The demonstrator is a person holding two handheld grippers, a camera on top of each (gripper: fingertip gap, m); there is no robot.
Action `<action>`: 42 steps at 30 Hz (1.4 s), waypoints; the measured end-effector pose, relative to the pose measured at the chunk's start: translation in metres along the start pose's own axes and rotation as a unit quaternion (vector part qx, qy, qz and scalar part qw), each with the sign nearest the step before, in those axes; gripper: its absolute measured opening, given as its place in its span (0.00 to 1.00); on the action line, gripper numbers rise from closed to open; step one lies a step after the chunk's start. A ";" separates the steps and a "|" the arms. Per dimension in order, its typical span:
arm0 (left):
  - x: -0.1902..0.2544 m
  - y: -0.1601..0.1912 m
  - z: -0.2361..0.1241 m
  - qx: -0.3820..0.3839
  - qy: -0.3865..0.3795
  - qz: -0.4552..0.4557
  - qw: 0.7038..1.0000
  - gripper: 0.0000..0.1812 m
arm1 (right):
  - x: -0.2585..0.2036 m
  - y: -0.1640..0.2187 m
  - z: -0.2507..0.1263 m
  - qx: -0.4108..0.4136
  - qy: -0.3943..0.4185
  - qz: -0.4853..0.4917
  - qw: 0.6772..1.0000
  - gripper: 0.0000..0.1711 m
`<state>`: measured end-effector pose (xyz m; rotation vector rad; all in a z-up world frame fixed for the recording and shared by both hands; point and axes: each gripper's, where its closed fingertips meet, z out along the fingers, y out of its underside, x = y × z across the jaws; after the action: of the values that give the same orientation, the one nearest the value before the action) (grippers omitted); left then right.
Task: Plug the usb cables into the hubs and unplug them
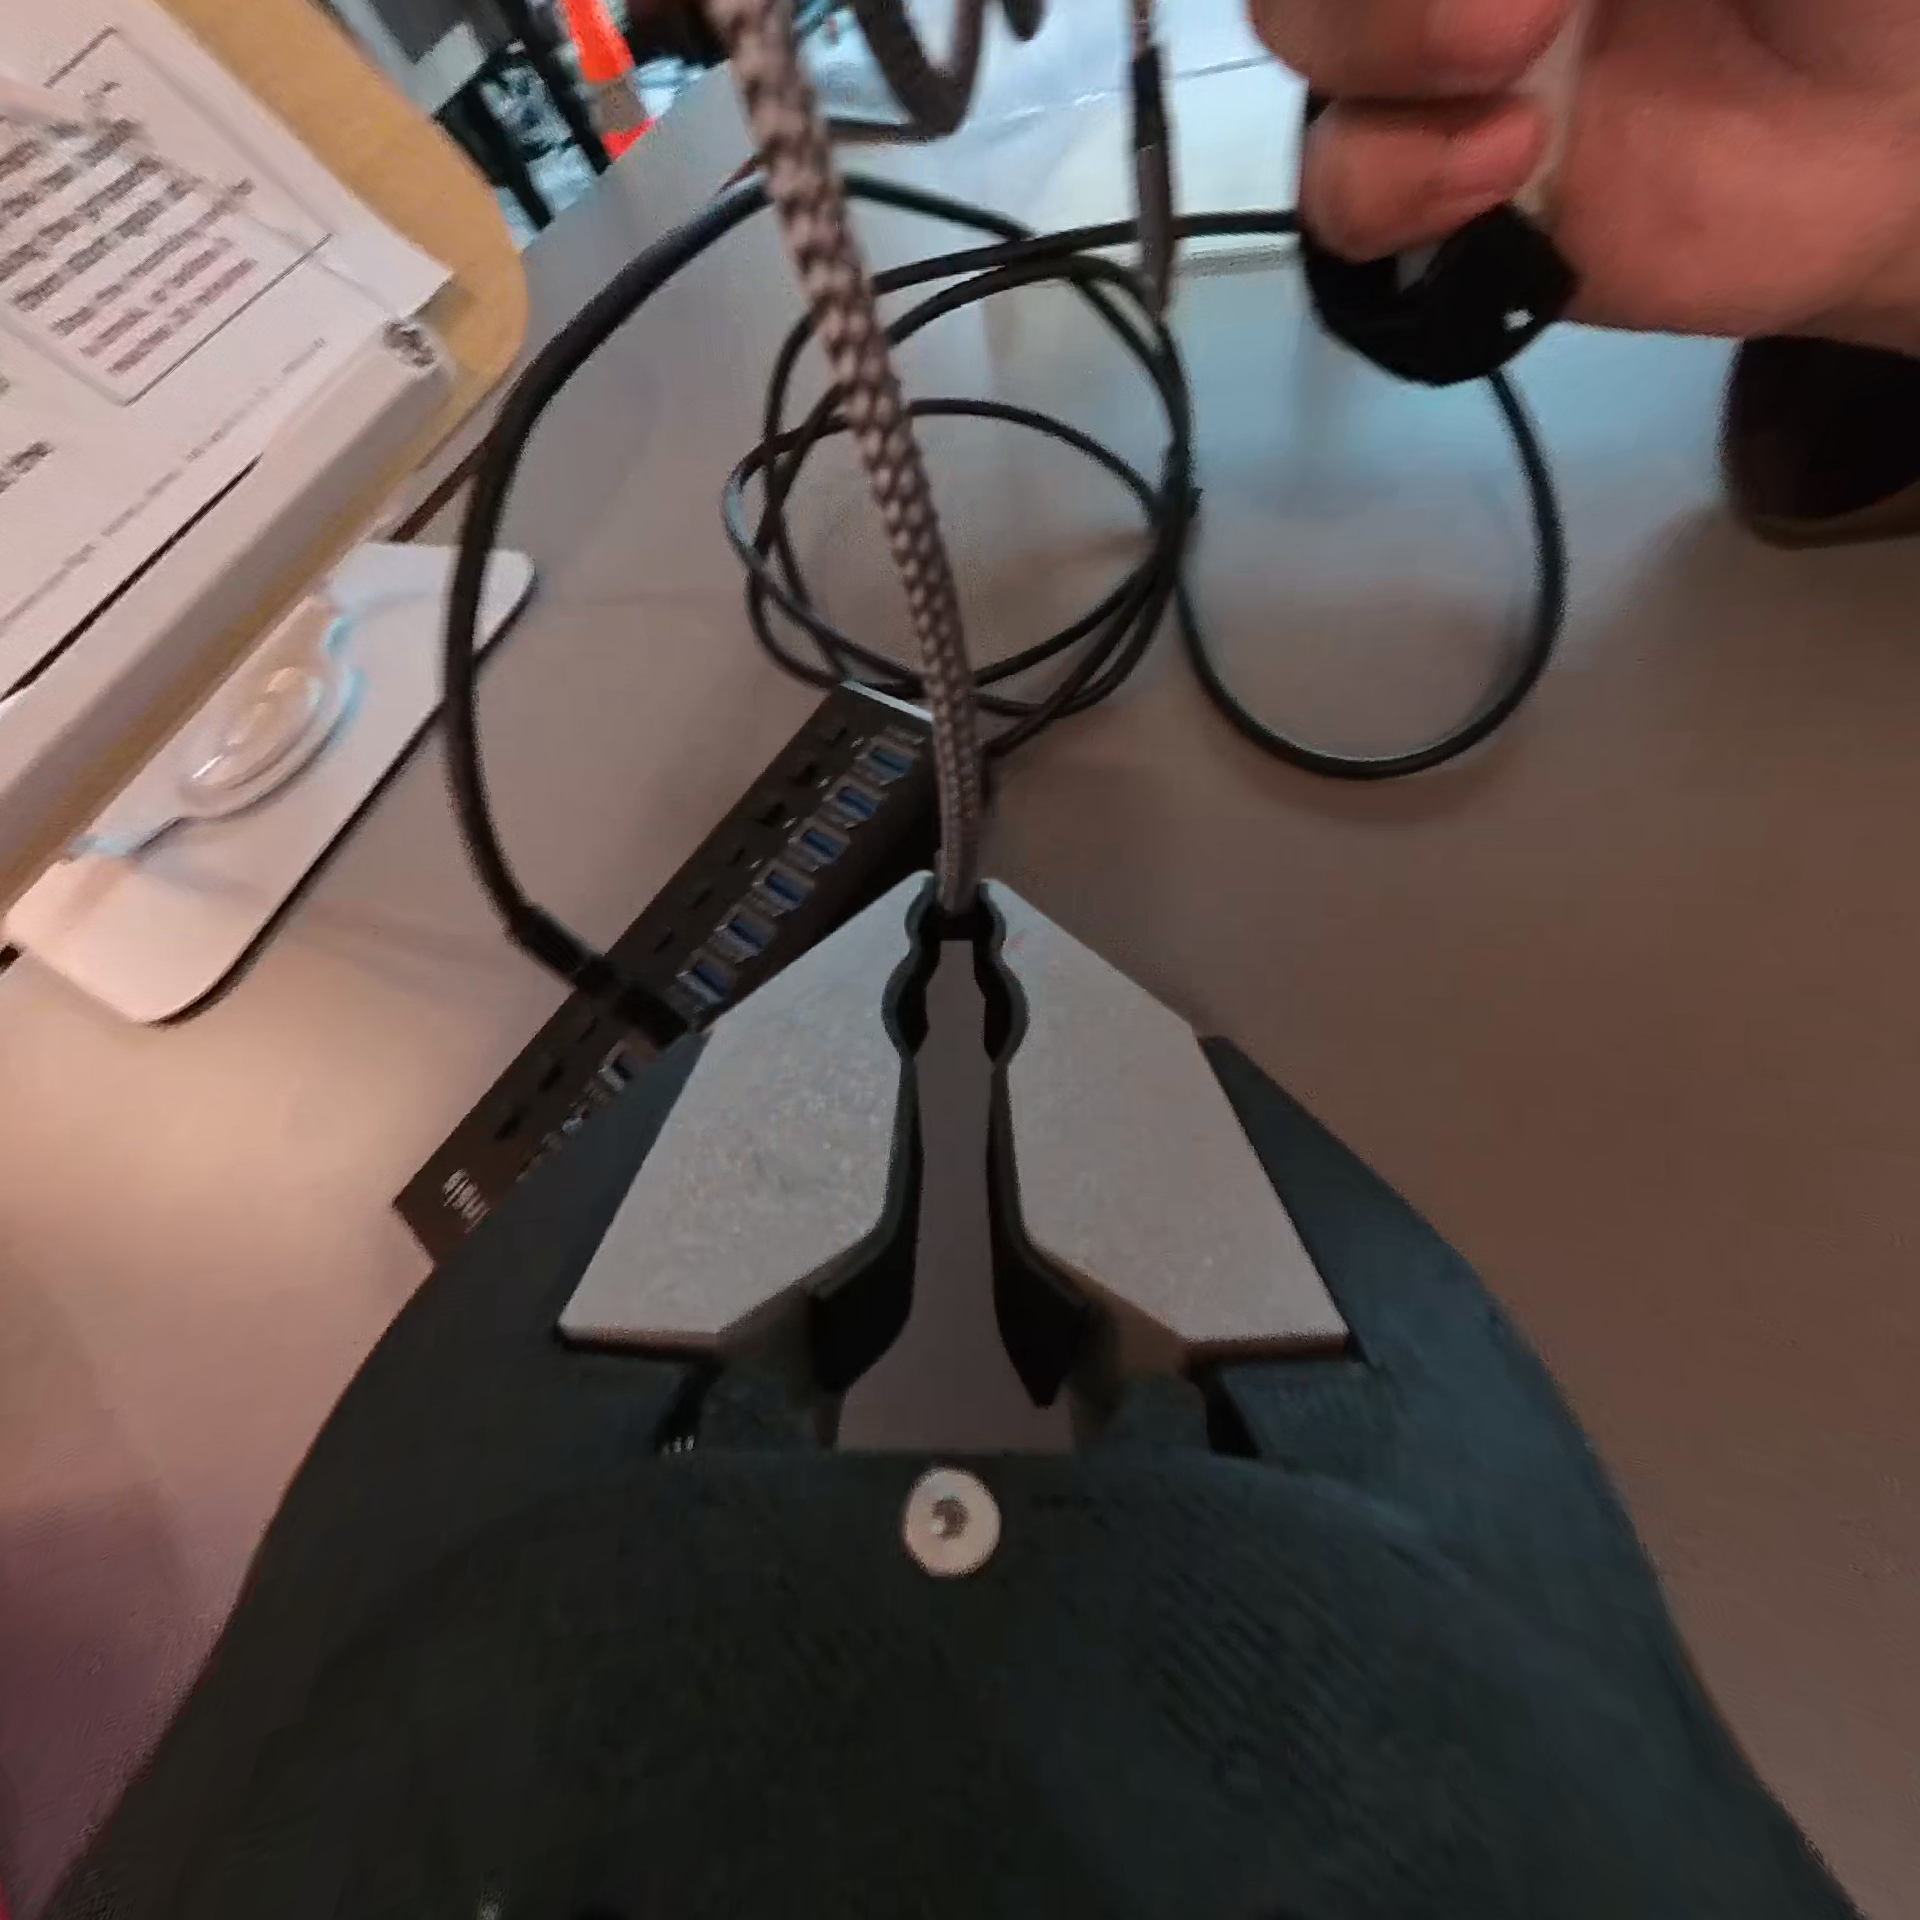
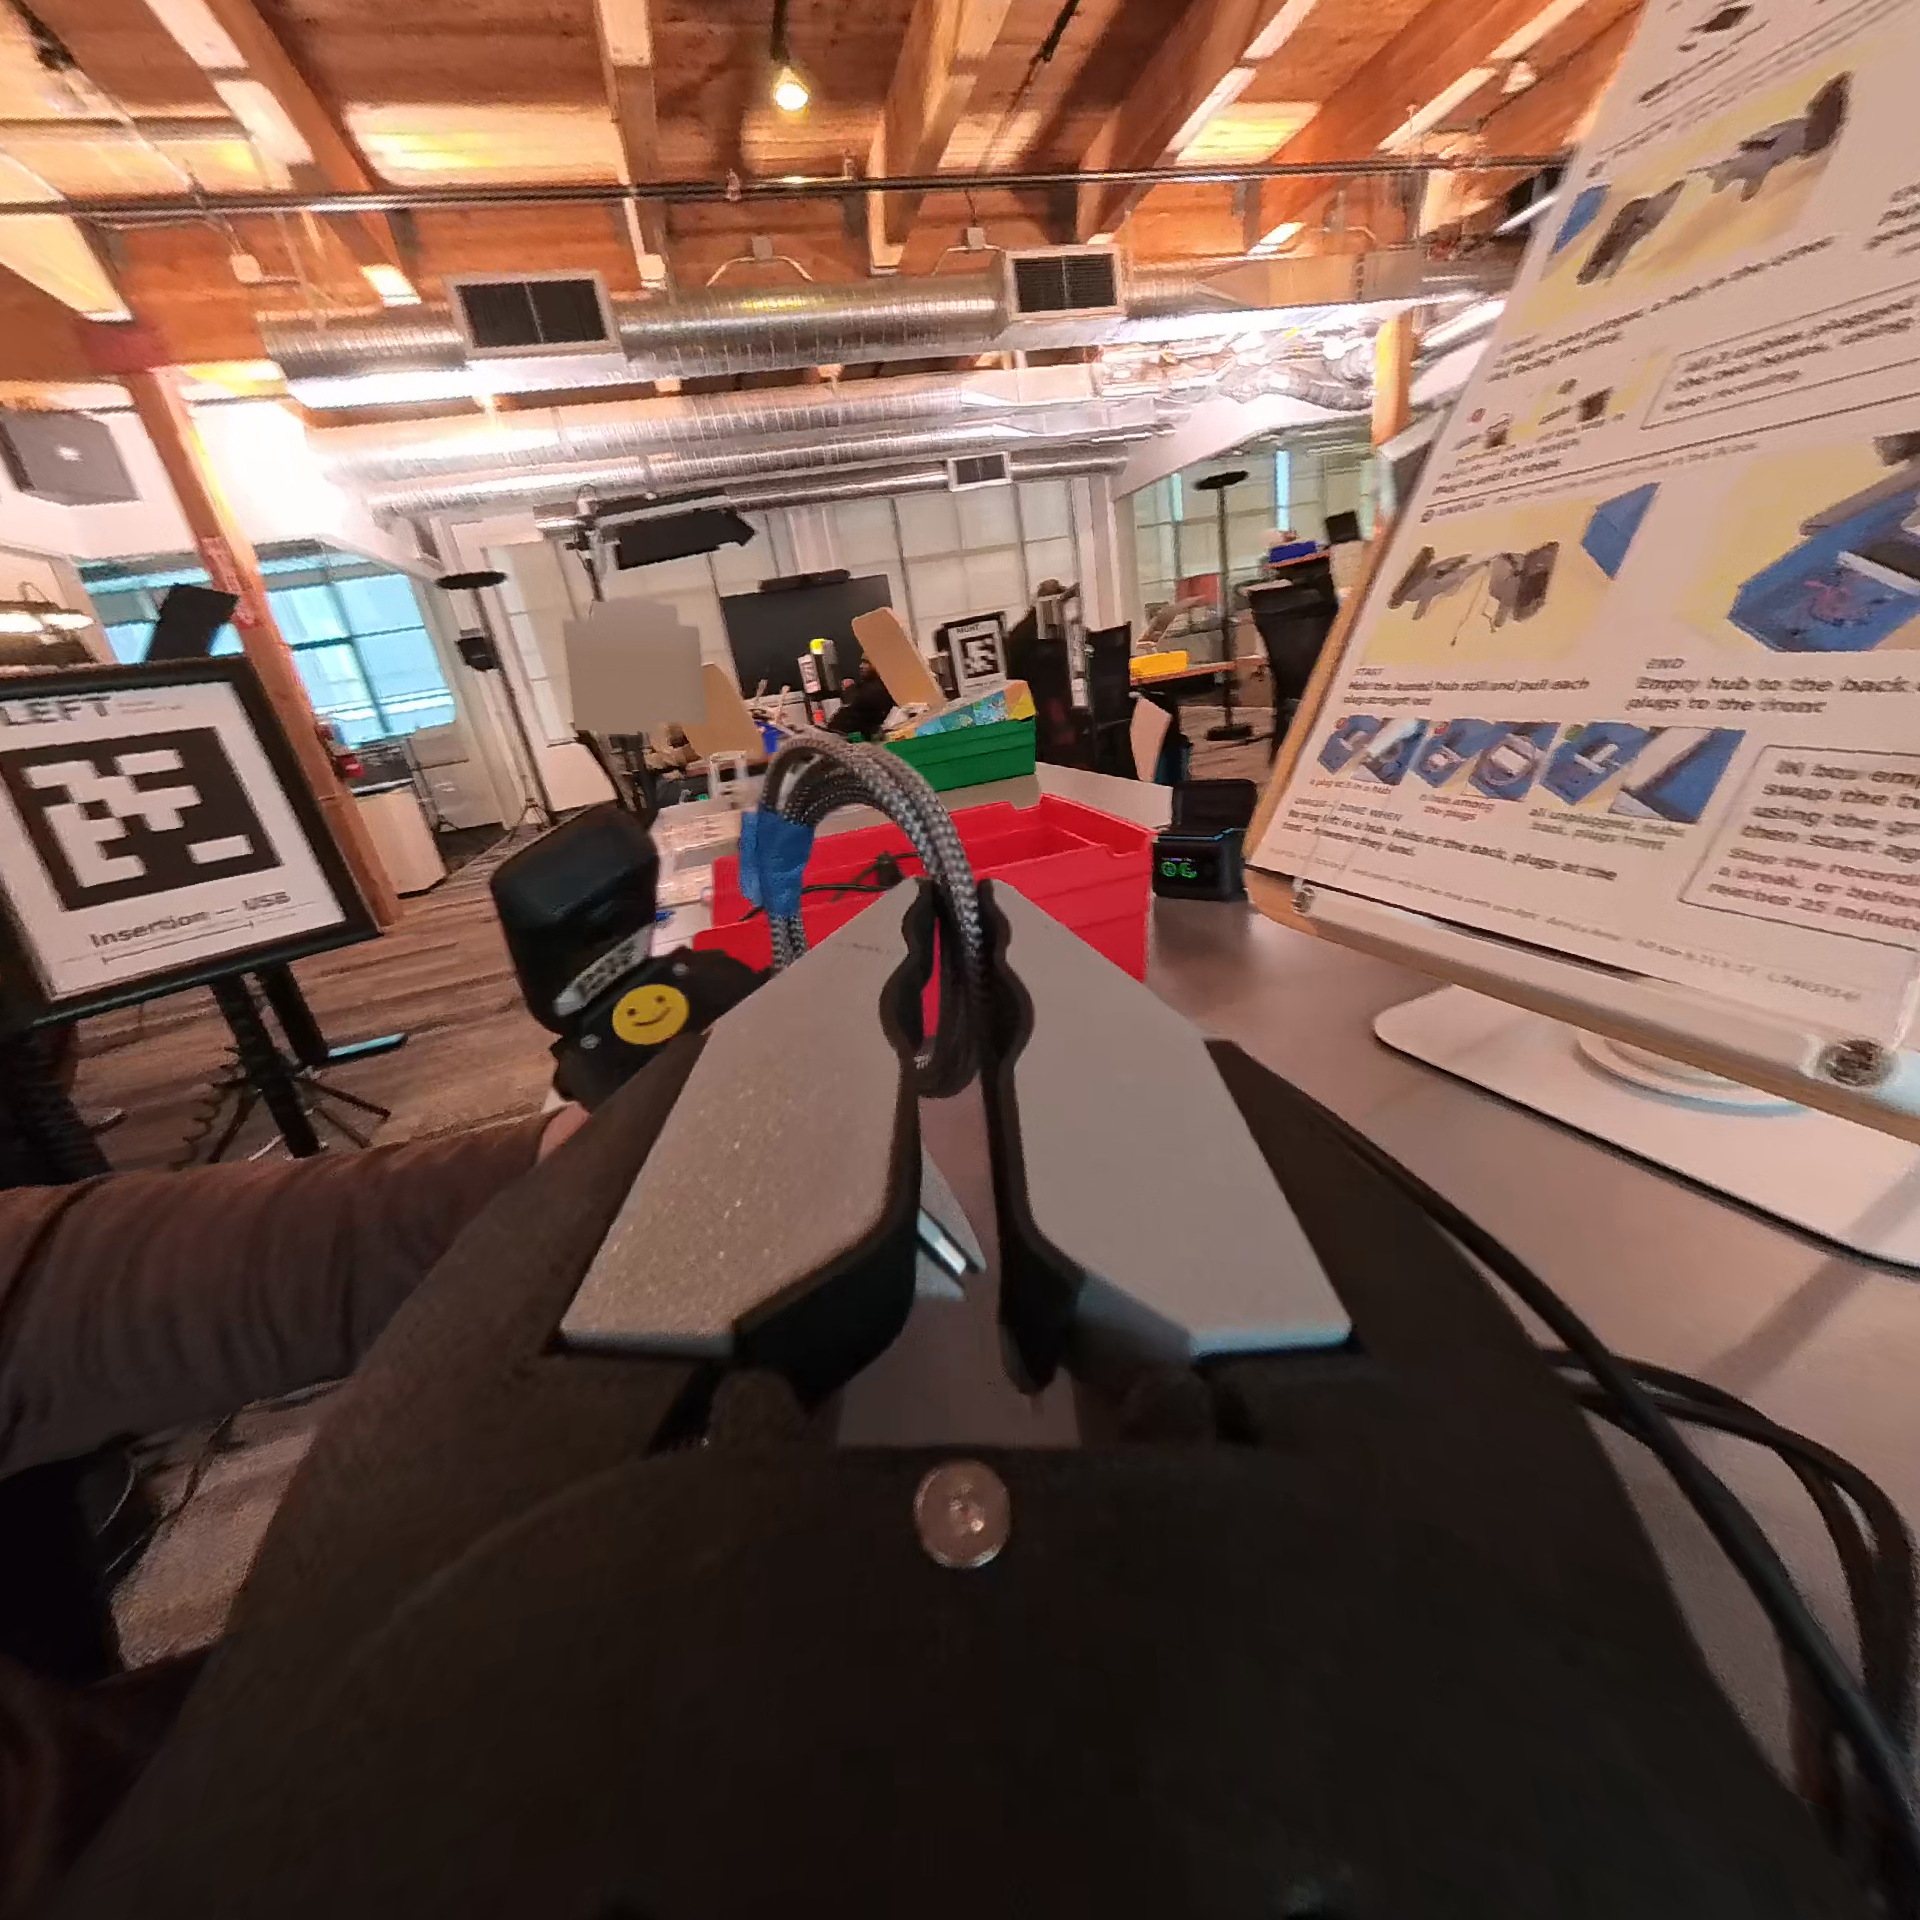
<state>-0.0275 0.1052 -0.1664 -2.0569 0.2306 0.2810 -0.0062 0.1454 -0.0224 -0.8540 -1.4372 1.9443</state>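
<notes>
In the left wrist view my left gripper [image 1: 956,906] is shut on a grey-and-black braided USB cable [image 1: 883,416] that rises to the top of the frame. Its plug end is hidden under the fingertips. A black USB hub [image 1: 665,997] with several blue ports lies diagonally on the grey table [image 1: 1455,987], just left of the fingertips. A black cable [image 1: 488,727] is plugged into it. In the right wrist view my right gripper [image 2: 956,914] is shut on the braided cable [image 2: 894,800], which arches leftward past a wrap of blue tape [image 2: 774,862].
Loose black cables [image 1: 1143,520] loop on the table behind the hub. An instruction board on a white stand [image 1: 208,416] [image 2: 1662,623] is close by. A red bin [image 2: 1049,873], a green bin [image 2: 966,748] and a marker sign [image 2: 145,831] stand beyond. A hand [image 1: 1610,156] shows at top right.
</notes>
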 end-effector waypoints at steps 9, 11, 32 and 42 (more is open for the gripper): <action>-0.094 0.017 -0.049 -0.030 -0.268 -0.030 0.962 0.02 | 0.036 0.021 -0.007 -0.056 0.083 0.039 0.994 0.02; -0.104 0.017 -0.059 -0.032 -0.305 -0.019 0.952 0.02 | 0.037 0.035 -0.004 -0.099 0.088 0.047 0.990 0.03; -0.093 -0.001 -0.056 -0.055 -0.349 0.124 0.927 0.02 | 0.006 -0.012 -0.019 -0.006 -0.015 0.059 0.998 0.28; -0.068 -0.017 -0.038 -0.087 -0.367 0.275 0.885 0.01 | -0.032 0.084 0.034 -0.201 -0.043 -0.011 0.979 0.24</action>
<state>-0.0834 0.0829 -0.1140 -1.8637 0.3180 1.4384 -0.0175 0.0792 -0.0906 -0.9302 -1.9235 1.7153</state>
